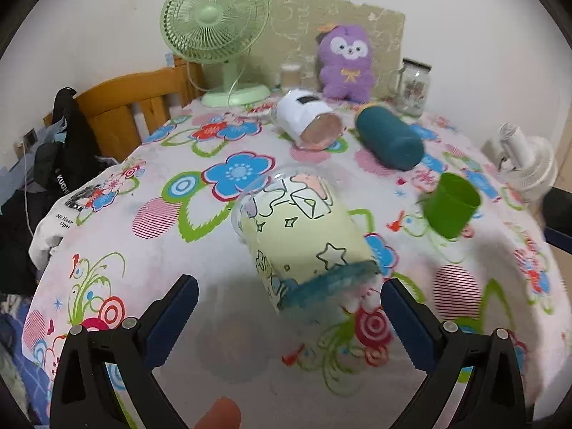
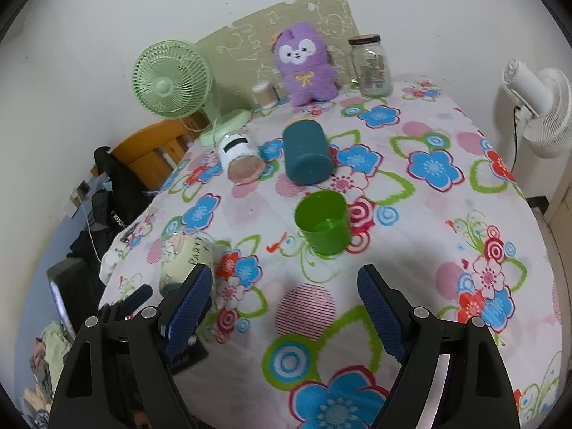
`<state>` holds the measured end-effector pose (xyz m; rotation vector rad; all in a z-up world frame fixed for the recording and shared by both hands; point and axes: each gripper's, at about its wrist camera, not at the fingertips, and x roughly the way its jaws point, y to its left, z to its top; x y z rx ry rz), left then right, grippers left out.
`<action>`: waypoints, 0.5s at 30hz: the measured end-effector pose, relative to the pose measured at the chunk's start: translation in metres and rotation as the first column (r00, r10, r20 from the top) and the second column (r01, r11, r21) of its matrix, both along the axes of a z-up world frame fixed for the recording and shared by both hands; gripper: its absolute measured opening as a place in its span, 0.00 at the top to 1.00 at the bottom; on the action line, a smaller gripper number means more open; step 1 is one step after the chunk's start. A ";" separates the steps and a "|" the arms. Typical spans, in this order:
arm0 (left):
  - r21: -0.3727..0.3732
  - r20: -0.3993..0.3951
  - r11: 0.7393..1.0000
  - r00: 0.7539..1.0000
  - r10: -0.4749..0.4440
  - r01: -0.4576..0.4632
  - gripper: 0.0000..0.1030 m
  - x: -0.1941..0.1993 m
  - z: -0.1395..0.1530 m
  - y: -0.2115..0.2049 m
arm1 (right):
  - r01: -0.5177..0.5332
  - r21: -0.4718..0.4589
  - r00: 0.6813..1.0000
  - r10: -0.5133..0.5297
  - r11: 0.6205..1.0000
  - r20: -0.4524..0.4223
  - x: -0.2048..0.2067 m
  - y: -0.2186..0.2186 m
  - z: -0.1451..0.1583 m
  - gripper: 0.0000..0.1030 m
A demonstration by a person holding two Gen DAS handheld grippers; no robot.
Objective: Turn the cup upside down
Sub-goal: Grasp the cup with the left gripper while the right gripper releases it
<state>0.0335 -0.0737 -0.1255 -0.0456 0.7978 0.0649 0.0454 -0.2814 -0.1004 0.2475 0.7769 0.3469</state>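
A pale yellow printed cup (image 1: 304,236) with a blue base lies on its side on the flowered tablecloth (image 1: 178,250), mouth pointing away. My left gripper (image 1: 289,300) is open, its fingers either side of the cup's base, not touching it. The cup also shows in the right wrist view (image 2: 186,261), partly hidden behind the left finger. A green cup (image 2: 323,223) stands upright, mouth up, just ahead of my open, empty right gripper (image 2: 286,296); it also shows in the left wrist view (image 1: 451,209).
A teal cup (image 2: 307,155) and a white cup (image 2: 241,161) lie on their sides further back. A green fan (image 2: 171,82), purple plush toy (image 2: 304,64) and glass jar (image 2: 371,66) stand along the wall. A white fan (image 2: 540,103) is at the right, a wooden chair (image 1: 132,107) at the left.
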 end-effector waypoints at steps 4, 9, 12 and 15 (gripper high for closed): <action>0.007 0.003 1.000 1.000 0.012 -0.012 0.00 0.008 -0.003 0.000 | -0.005 -0.004 1.000 0.005 1.000 -0.003 -0.002 -0.002 -0.003 0.17; -0.002 0.025 1.000 1.000 0.008 -0.008 0.24 0.012 0.000 0.001 | -0.015 -0.003 1.000 0.015 1.000 -0.003 -0.001 0.000 -0.004 0.17; -0.022 0.024 1.000 1.000 0.006 -0.005 0.27 0.011 0.003 0.004 | -0.017 0.003 1.000 0.017 1.000 -0.009 0.000 0.002 -0.005 0.17; -0.028 0.037 0.999 0.999 0.017 -0.016 0.28 0.005 0.010 0.008 | -0.027 0.002 1.000 0.027 1.000 -0.014 0.001 0.006 -0.006 0.17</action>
